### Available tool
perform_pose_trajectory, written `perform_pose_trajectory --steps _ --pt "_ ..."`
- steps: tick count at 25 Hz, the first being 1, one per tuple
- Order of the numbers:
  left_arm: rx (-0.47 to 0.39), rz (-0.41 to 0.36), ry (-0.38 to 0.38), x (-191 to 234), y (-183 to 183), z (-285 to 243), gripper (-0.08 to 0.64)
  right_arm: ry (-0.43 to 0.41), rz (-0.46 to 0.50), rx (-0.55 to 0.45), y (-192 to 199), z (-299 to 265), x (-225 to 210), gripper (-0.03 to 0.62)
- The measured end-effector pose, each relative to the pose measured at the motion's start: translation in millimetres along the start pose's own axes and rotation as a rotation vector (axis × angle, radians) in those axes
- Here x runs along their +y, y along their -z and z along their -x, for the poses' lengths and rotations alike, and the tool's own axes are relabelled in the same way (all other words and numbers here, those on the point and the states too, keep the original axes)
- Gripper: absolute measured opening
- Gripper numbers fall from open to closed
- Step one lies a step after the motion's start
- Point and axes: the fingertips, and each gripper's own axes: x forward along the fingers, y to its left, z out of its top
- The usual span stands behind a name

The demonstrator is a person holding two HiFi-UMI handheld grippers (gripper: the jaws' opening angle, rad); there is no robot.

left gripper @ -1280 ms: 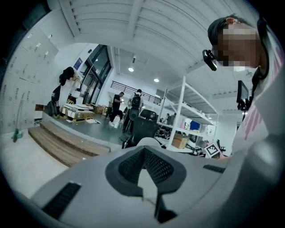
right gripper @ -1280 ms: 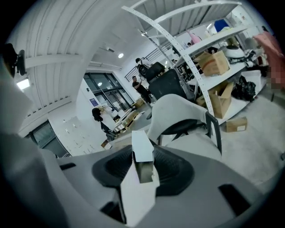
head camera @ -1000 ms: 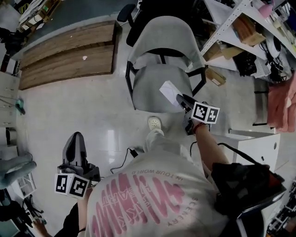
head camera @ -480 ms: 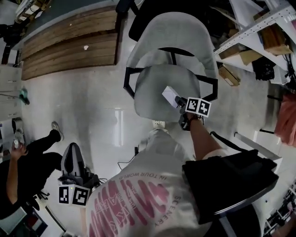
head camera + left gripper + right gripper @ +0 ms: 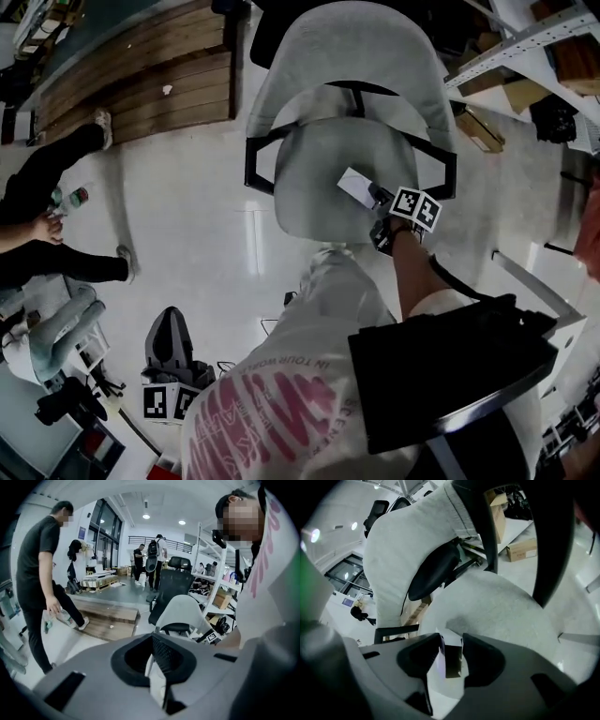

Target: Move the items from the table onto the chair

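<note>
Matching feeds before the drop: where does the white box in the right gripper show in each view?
Head view: white box right of centre, over the seat, in the right gripper.
Left gripper view: cannot make it out.
Right gripper view: bottom centre, between the jaws, which press on it.
Shared landmark: the grey chair, in all three views.

Chair [image 5: 314, 173]: matt grey cloth. Small box [image 5: 354, 185]: smooth white card. Floor [image 5: 202, 234]: pale, glossy tile. Platform [image 5: 141, 75]: rough wooden planks.
</note>
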Motion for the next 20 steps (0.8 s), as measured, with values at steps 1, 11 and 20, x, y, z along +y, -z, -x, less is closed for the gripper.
perform_pose_trajectory --steps 1,11,20 --pt "-0.003 -0.012 0.010 -1.4 -2.3 -2.5 0.011 0.002 -0.006 -0.002 2.8 0.6 -2.7 0.163" --pt "-0.046 -0.043 0.099 -3.7 4.9 -13.2 0.011 0.080 0.071 0.061 27.7 26.9 -36.2 0.233" --pt "-0.181 -0.042 0.275 -16.1 19.9 -11.6 0.011 -0.297 0.119 -0.159 25.2 115.0 52.6 0.015"
